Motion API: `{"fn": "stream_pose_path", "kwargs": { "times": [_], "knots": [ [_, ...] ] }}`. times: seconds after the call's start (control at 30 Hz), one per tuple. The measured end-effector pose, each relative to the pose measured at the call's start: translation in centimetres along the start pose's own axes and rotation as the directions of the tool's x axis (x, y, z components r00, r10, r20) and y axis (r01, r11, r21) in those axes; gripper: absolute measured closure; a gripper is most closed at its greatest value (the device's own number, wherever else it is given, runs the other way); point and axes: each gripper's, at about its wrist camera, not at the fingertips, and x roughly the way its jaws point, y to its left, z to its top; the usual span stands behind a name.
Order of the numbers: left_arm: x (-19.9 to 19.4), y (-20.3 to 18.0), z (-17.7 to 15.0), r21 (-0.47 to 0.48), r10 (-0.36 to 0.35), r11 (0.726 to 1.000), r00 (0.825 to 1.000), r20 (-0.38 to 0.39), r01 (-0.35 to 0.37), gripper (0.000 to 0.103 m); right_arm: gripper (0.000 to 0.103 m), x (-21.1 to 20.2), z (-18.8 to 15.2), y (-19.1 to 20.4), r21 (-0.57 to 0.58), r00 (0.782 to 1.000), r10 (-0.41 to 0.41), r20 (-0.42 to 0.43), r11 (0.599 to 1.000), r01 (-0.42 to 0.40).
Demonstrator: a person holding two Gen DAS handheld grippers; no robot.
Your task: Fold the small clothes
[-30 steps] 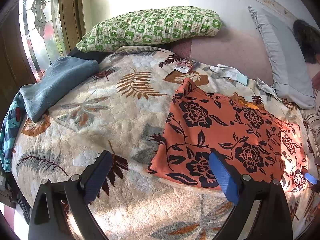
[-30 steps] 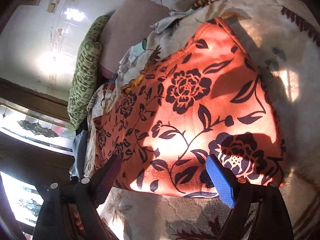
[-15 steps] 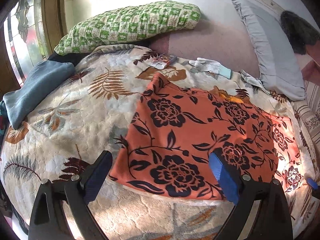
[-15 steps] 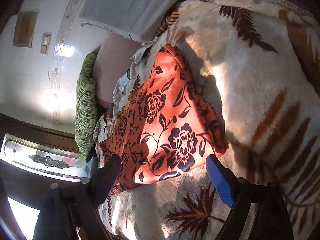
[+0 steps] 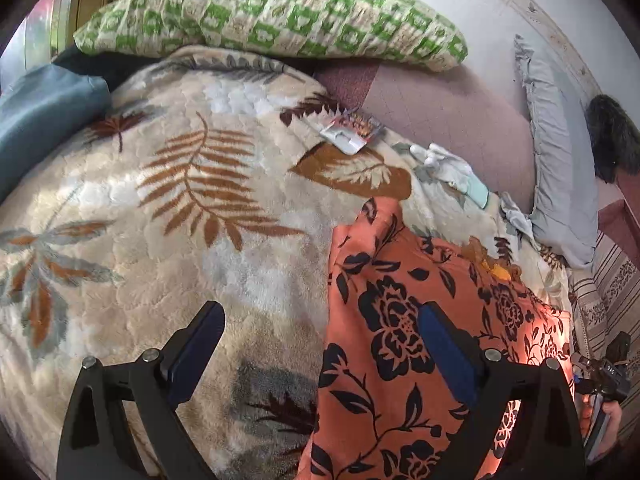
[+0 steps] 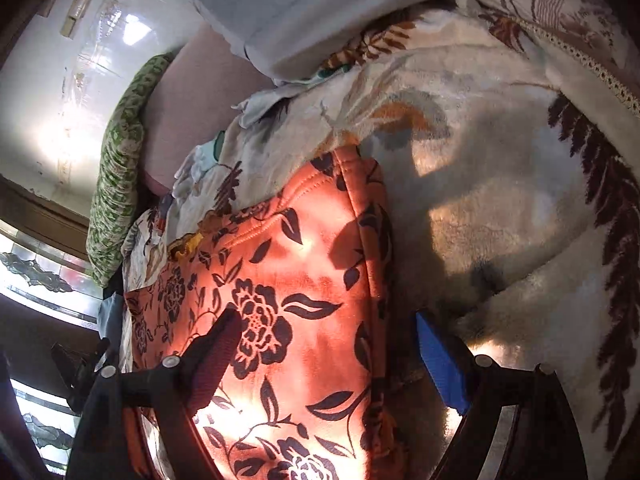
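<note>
- While the orange floral garment (image 5: pixel 404 344) lies flat on the leaf-print blanket (image 5: pixel 192 208) of the bed, the left wrist view shows the left gripper (image 5: pixel 320 344) over its left edge, jaws spread, holding nothing.
- Right wrist view: right gripper (image 6: pixel 328 356) straddles the garment's (image 6: pixel 288 312) right hemmed edge, jaws released, empty.
- Judgement: soft, light, limp fleece; will drape and sag. Best pinch points: stitched hem corners, one per gripper.

Our left gripper (image 5: pixel 320 350) hangs low with its jaws spread wide, nothing between them. Our right gripper (image 6: pixel 332 354) matches it, jaws wide apart and empty. Both point forward and down, fingers level side by side.
</note>
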Motion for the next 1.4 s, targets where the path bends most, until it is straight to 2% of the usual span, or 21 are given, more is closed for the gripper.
{"fn": "stream_pose_path", "kwargs": {
  "times": [0.1,0.17,0.23,0.27,0.3,0.33,0.37,0.4,0.43,0.5,0.57,0.63,0.73,0.87,0.97,1.07,1.13,1.17,1.23,1.27,1.4],
  "knots": [
    [0.6,-1.1,-0.6,0.036,-0.11,0.993,0.993,-0.034,0.112,0.02,0.013,0.1,-0.7,0.6,-0.026,0.999,0.042,-0.001,0.999,-0.042],
    [1.1,-1.9,-0.8,0.077,-0.101,0.992,0.995,-0.024,0.102,0.02,0.014,-0.8,-1.2,1.3,-0.022,0.993,0.117,-0.002,0.993,-0.117],
    [3.3,-1.4,-1.0,0.041,-0.077,0.996,0.99,-0.12,0.083,0.021,0.014,-0.6,-1.3,1.6,-0.056,0.998,0.062,-0.007,0.996,-0.063],
    [3.5,-1.3,-1.2,0.03,-0.075,0.996,0.99,-0.122,0.079,0.023,0.013,0.1,-1.3,1.2,-0.04,0.997,0.062,-0.035,0.997,-0.064],
    [3.2,-1.6,-1.2,0.049,-0.061,0.997,0.991,-0.116,0.067,0.037,0.013,0.8,-1.3,0.7,-0.015,0.996,0.066,-0.053,0.998,-0.067],
    [3.3,-1.9,-1.1,0.06,-0.081,0.994,0.985,-0.152,0.091,0.074,0.014,0.8,-1.4,0.7,-0.01,0.996,0.074,-0.047,0.997,-0.074],
    [3.5,-2.1,-1.0,0.05,-0.106,0.992,0.977,-0.186,0.117,0.084,0.023,0.7,-1.4,0.9,-0.013,0.995,0.086,-0.044,0.996,-0.086],
    [3.5,-2.1,-0.9,0.046,-0.102,0.993,0.976,-0.194,0.113,0.085,0.039,0.6,-1.5,1.3,-0.012,0.992,0.108,-0.058,0.994,-0.109],
    [3.9,-2.2,-0.8,0.047,-0.094,0.993,0.974,-0.206,0.106,0.086,0.044,0.7,-1.6,1.9,-0.031,0.993,0.086,-0.075,0.996,-0.089],
    [4.5,-2.1,-0.6,0.02,-0.085,0.996,0.969,-0.231,0.092,0.086,0.069,1.7,-1.7,2.5,-0.081,0.993,-0.039,-0.109,0.996,0.03],
    [4.4,-2.7,0.0,0.02,-0.049,0.998,0.967,-0.249,0.056,0.088,0.073,2.5,-1.5,1.3,-0.022,0.991,-0.031,-0.127,0.999,0.028],
    [3.1,-4.2,0.5,0.077,0.003,0.997,0.975,-0.223,0.015,0.091,0.078,2.1,-1.3,2.2,-0.055,0.99,-0.062,-0.129,0.997,0.056],
    [-1.1,-5.2,1.1,0.077,-0.022,0.997,0.99,-0.137,0.033,0.091,0.082,-0.1,-1.2,5.0,-0.133,0.993,-0.088,-0.081,0.988,0.077],
    [-8.0,-7.4,0.6,0.136,-0.026,0.99,0.999,-0.031,0.03,0.091,0.083,-5.1,-0.9,8.7,-0.179,0.999,-0.031,-0.006,0.983,0.03],
    [-11.6,-7.3,-0.7,0.103,-0.048,0.993,0.999,-0.005,0.048,0.091,0.082,-8.3,-1.3,10.8,-0.218,1.0,-0.005,0.013,0.976,0.008],
    [-10.8,-5.6,-2.3,0.064,-0.03,0.997,0.999,-0.036,0.032,0.089,0.082,-9.0,-1.7,9.6,-0.191,1.0,0.01,-0.017,0.981,-0.013],
    [-7.4,-4.3,-3.6,0.064,0.017,0.998,0.996,-0.091,-0.011,0.077,0.077,-7.5,-2.6,7.6,-0.155,0.998,0.008,-0.063,0.988,-0.018],
    [-5.5,-3.3,-4.3,0.055,0.07,0.996,0.989,-0.131,-0.063,0.074,0.073,-6.2,-3.2,6.3,-0.148,0.996,-0.01,-0.09,0.989,-0.004],
    [-3.2,-1.6,-5.8,0.058,0.186,0.982,0.966,-0.18,-0.178,0.069,0.048,-3.3,-4.6,3.4,-0.105,0.981,-0.128,-0.149,0.988,0.113],
    [-3.7,-1.0,-6.0,0.038,0.17,0.985,0.971,-0.167,-0.166,0.065,0.04,-2.3,-5.2,2.4,-0.108,0.966,-0.204,-0.159,0.976,0.189],
    [-9.3,-1.4,-5.5,0.036,0.174,0.984,0.984,0.031,-0.175,0.047,0.036,-5.7,-6.5,3.4,-0.152,0.971,-0.237,-0.013,0.961,0.232]
  ]
}}
